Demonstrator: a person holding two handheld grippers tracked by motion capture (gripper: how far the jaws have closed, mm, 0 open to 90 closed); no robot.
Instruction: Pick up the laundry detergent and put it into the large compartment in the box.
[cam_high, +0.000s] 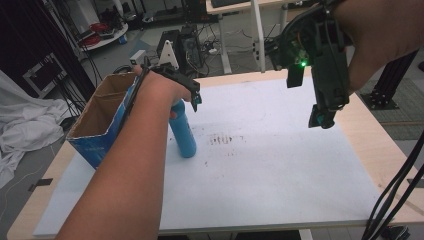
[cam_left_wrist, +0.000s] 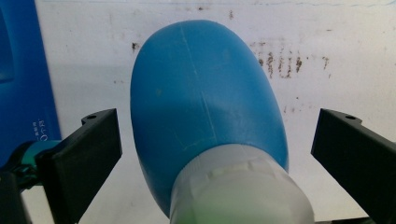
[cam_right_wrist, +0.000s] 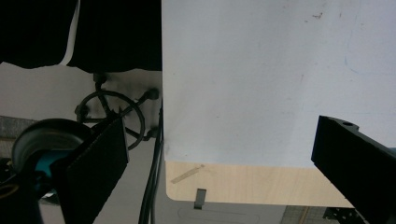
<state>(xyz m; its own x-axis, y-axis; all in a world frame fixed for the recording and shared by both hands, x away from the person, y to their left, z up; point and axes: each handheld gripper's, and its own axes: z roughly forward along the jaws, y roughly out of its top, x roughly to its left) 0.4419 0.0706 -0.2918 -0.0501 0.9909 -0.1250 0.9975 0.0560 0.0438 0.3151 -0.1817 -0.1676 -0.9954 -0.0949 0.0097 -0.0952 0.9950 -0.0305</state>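
My left tool spread around blue bottle, not yet pinching; bottle upright on worktop beside cardboard box. Right tool spread, idle above worktop edge. Grasp, lift still ahead

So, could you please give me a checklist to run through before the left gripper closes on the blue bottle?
1. Bottle between the left gripper jaws: ok, one jaw on each side.
2. Jaws open wide enough: ok, a gap shows on both sides.
3. Bottle upright on the table: ok in the high view.
4. Cap on: ok, the white cap sits on the neck.
5. Box open for a drop-in: ok, top open, beside the bottle; how full it is, cannot tell.
6. Right gripper out of the way: ok, raised over the table's far right, jaws open.
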